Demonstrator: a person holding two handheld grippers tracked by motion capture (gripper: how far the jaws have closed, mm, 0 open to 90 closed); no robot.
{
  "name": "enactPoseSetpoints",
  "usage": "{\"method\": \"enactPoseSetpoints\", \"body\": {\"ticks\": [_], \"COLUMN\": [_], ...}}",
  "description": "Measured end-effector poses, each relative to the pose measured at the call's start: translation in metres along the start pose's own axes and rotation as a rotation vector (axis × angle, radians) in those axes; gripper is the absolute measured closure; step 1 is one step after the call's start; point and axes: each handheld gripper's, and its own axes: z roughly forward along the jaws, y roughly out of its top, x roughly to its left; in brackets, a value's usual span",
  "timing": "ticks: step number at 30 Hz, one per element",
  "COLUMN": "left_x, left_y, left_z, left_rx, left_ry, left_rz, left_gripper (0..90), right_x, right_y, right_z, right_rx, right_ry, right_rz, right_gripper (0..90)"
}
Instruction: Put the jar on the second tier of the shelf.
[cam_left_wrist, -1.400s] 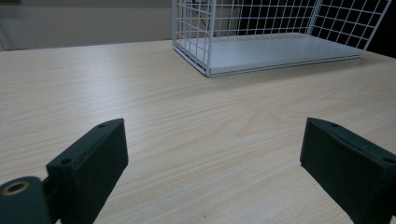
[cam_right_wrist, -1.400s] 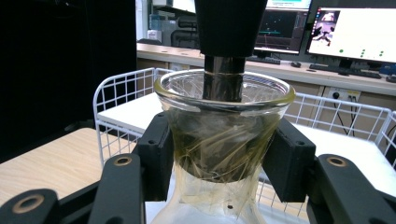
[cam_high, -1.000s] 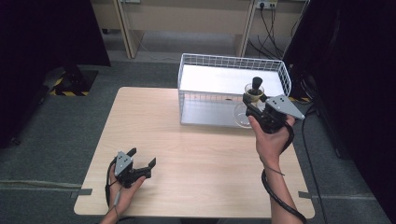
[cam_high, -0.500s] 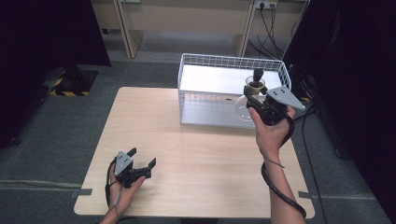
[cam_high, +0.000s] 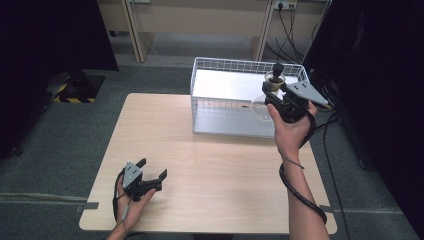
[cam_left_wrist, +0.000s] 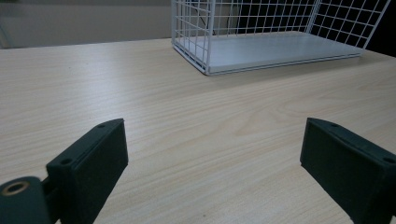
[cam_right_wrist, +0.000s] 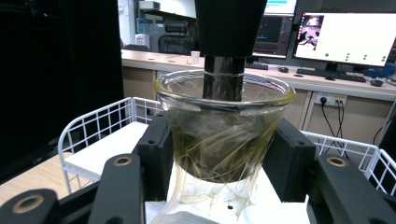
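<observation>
While your right gripper (cam_high: 276, 95) hangs above the near right part of the white wire basket (cam_high: 220, 67), its two black jaws are pinched on the sides of a clear glass cup (cam_right_wrist: 225, 128). In the right gripper view the pads press the cup's wall from left and right, the cup stands upright, and pale yellowish strands show through the glass. A black handle with a dark metal stem (cam_right_wrist: 224, 77) rises out of the cup's mouth and runs off the top of that view; in the high view its round black knob (cam_high: 277, 67) stands over the gripper. Your right hand (cam_high: 290, 127) grips the tool from below, with the cable looping down your forearm. Your left gripper (cam_high: 150, 175) sits low at the near left of the light wooden table (cam_high: 165, 135), well apart from the basket, its jaws spread wide with nothing but bare tabletop between them in the left gripper view. That view has the basket's white floor (cam_left_wrist: 280, 49) lying ahead across the table.
</observation>
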Motion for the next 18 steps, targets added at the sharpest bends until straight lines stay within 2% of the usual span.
{"method": "enactPoseSetpoints", "body": {"ticks": [18], "left_x": [0.0], "left_y": [0.0], "left_z": [0.0], "left_rx": [0.001], "left_ry": [-0.002], "left_rz": [-0.002], "left_gripper": [7.2], "right_x": [-0.011], "right_y": [0.015], "right_z": [0.023], "right_rx": [0.012], "right_ry": [-0.044], "right_rz": [0.006], "right_gripper": [48.6]}}
